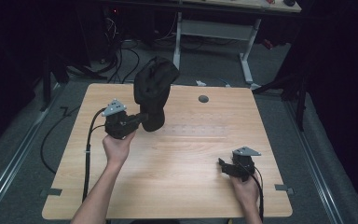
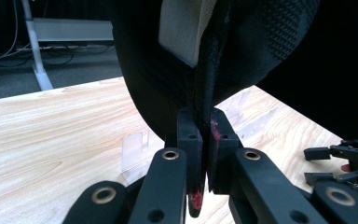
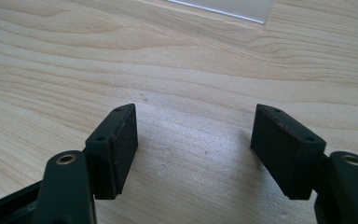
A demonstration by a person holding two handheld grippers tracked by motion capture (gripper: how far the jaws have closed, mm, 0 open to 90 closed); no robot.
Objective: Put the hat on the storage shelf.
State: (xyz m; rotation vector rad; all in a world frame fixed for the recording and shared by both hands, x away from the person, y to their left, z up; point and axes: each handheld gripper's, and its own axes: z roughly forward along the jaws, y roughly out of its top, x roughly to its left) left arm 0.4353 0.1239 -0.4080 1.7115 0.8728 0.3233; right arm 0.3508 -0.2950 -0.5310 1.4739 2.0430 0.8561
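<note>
Right tool (image 1: 224, 164) near desk's front right, jaws spread wide, nothing between them, low over light wood-grain desk (image 1: 191, 154).

Left tool (image 1: 140, 119) farther in, clamped on thin edge of black fabric cap (image 1: 153, 91), which hangs lifted above desk's left-centre.

Judgement: pinch sits near rim, so keep lift slow and squeeze steady; free tool could take opposite edge.

Pale inner label (image 2: 182, 28) visible; no writing readable.
</note>
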